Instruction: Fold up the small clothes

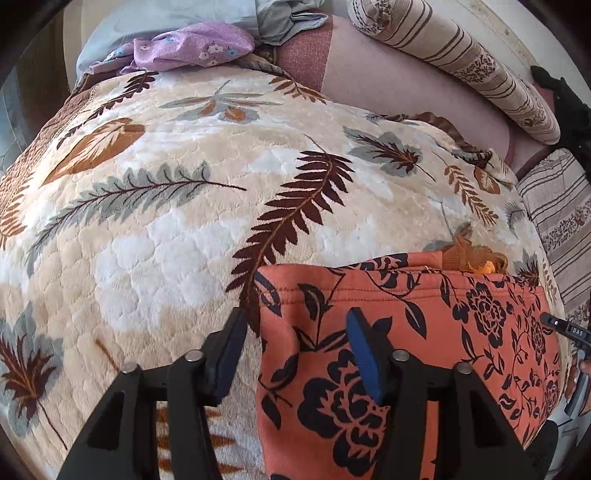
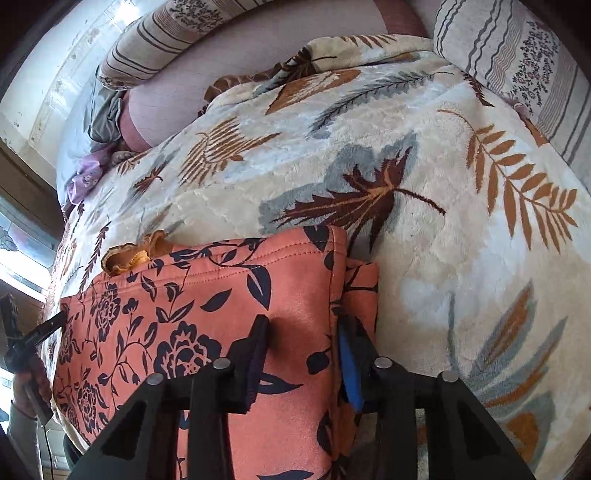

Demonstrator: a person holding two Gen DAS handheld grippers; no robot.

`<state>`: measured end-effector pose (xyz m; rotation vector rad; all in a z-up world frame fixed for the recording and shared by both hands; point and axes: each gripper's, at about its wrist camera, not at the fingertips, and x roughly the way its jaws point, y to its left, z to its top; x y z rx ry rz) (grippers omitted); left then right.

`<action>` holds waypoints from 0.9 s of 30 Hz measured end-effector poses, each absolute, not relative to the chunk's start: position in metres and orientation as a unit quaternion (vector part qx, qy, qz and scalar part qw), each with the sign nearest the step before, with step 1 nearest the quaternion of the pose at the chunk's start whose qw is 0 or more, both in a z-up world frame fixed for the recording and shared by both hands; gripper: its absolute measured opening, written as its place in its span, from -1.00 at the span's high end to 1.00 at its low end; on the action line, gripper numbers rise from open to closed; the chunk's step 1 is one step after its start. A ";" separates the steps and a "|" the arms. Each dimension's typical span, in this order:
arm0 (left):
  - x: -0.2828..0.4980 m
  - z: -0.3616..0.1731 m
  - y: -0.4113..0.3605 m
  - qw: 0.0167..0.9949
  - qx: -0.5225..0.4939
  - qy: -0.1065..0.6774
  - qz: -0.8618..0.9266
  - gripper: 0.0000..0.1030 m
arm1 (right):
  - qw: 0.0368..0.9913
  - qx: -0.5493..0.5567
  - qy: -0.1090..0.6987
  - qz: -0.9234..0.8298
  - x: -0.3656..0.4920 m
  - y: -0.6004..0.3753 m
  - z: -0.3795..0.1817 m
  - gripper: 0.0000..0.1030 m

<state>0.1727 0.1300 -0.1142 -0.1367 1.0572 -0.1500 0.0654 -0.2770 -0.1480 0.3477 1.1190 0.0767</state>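
An orange garment with a dark floral print (image 1: 424, 350) lies folded flat on the leaf-patterned blanket (image 1: 166, 221). My left gripper (image 1: 295, 336) is open and straddles the garment's left edge, one finger over the blanket, one over the cloth. In the right wrist view the same garment (image 2: 207, 306) shows, and my right gripper (image 2: 303, 343) is open over its right edge. A mustard ruffled piece (image 2: 129, 254) peeks out at the garment's far edge; it also shows in the left wrist view (image 1: 469, 254).
A lilac floral cloth (image 1: 192, 48) and a grey-blue cloth (image 1: 280, 18) lie at the far end of the bed. Striped bolster pillows (image 1: 461, 59) line the far right side. The other gripper shows at the right edge (image 1: 569, 328).
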 end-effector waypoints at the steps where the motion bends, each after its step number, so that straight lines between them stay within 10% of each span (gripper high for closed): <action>1: 0.176 -0.115 0.128 0.856 -0.053 0.510 -0.066 0.89 | 0.836 0.154 0.526 0.033 0.066 -0.275 -0.144 0.69; 11: 0.150 -0.050 0.107 0.911 0.004 0.399 -0.103 0.90 | 0.890 0.088 0.448 0.005 0.029 -0.261 -0.076 0.87; 18: 0.193 -0.126 0.111 0.869 0.010 0.492 -0.056 0.79 | 0.835 0.187 0.518 -0.011 0.057 -0.299 -0.161 0.76; 22: 0.170 -0.089 0.122 0.891 -0.001 0.452 -0.045 -0.05 | 0.853 0.182 0.488 -0.037 0.043 -0.302 -0.136 0.52; 27: 0.119 -0.037 0.125 0.911 -0.005 0.410 -0.053 -0.23 | 0.869 0.212 0.447 -0.013 0.013 -0.296 -0.090 0.33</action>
